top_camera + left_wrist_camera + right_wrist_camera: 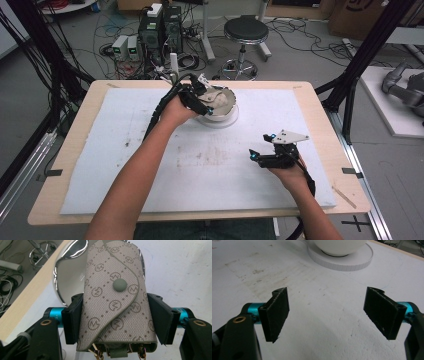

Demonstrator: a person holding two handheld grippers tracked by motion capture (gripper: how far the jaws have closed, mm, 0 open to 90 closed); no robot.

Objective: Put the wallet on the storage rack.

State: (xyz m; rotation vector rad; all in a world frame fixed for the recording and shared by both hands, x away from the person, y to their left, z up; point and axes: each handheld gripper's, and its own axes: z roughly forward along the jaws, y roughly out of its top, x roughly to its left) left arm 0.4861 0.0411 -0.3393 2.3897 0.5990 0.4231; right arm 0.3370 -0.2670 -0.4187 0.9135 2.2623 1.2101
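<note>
A beige monogrammed key pouch [115, 307] with a round snap and a curved flap stands between the jaws of my left gripper [117, 320], which is shut on its two sides. Small metal hooks hang out at its bottom. In the high view the left gripper [207, 102] holds the pouch [218, 95] over a bowl [229, 106] at the far middle of the table. The bowl's shiny inside [67, 280] lies just behind the pouch. My right gripper [261, 146] rests at the right of the mat, and its jaws [329, 312] stand wide open with nothing between them.
The bowl [339, 246] sits on a round white disc [342, 261]. A white foam mat [115, 150] with faint stains covers the wooden table [75, 135]. Beyond the far edge stand a stool [245, 32], computer boxes and cables.
</note>
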